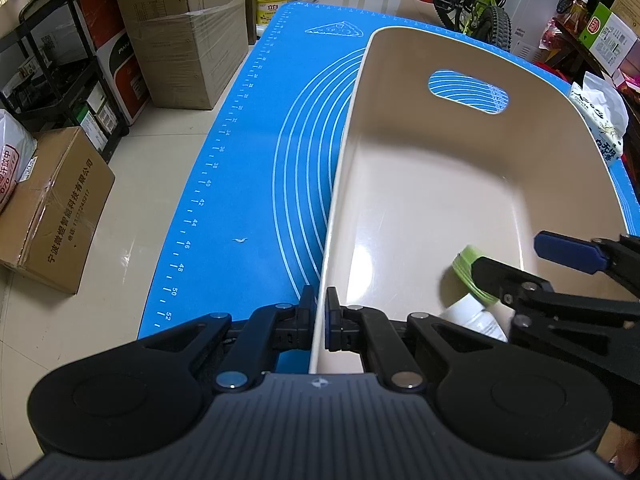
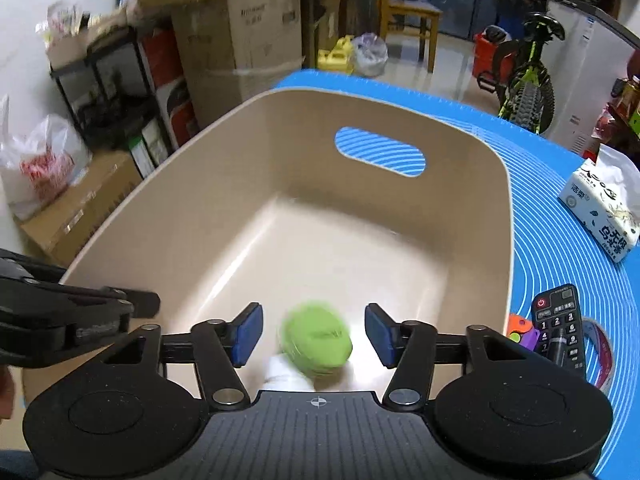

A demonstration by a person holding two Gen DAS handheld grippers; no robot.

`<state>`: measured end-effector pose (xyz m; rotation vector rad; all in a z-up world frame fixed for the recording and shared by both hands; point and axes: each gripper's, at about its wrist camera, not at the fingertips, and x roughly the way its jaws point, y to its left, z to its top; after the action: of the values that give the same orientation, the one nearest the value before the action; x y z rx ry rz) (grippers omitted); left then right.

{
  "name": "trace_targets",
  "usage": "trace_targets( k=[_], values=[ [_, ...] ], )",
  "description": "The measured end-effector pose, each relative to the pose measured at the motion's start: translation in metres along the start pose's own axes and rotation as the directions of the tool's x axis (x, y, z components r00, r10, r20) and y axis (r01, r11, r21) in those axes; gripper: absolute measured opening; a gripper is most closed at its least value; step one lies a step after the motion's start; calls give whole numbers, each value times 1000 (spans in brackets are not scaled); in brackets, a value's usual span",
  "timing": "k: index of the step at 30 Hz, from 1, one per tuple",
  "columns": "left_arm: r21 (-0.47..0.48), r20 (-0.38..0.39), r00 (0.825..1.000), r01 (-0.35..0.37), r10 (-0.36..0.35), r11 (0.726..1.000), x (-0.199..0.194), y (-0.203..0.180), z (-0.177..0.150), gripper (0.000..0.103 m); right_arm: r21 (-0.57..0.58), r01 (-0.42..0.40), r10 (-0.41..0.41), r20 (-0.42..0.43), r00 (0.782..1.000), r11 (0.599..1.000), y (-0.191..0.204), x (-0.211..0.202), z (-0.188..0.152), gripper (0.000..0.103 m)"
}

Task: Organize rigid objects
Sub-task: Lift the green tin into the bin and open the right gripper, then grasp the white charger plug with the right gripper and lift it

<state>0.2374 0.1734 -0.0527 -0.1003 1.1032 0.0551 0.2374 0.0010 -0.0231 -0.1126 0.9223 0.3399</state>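
Only the right wrist view shows the remote [image 2: 557, 330]; left gripper [image 1: 320, 312] clamps the smooth beige bin's [image 1: 340, 184] wall, right gripper [image 2: 314, 334] parted around the green-capped bottle [image 2: 316, 340]

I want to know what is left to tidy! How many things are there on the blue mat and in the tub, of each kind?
Beige plastic tub: 1
White bottle with green cap: 1, in the tub
Black remote control: 1
White tissue pack: 1
Orange and purple toy: 1
Tape roll: 1
Total: 6

Both wrist views close above beige bin [image 1: 420, 184], angled down; bin interior shared.
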Motion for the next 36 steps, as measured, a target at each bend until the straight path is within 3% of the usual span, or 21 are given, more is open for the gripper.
trace_targets(
  k=[8,16,26,36],
  values=[
    [0,1,1000,0,0,1000,0,0,0,5,75,-30,14,201,979,997,-21,-54,0,67],
    [-2,1,1000,3,-3,1000,1,0,0,6,156,51,-104,354,929,986,-73,-102,-18,68],
    [-5,1,1000,6,-6,1000,0,0,0,6,236,191,-248,239,939,953,-126,-77,-70,68],
    [-4,1,1000,4,-4,1000,0,1,0,6,222,230,-268,158,950,947,-131,-37,-95,66]
  ],
)
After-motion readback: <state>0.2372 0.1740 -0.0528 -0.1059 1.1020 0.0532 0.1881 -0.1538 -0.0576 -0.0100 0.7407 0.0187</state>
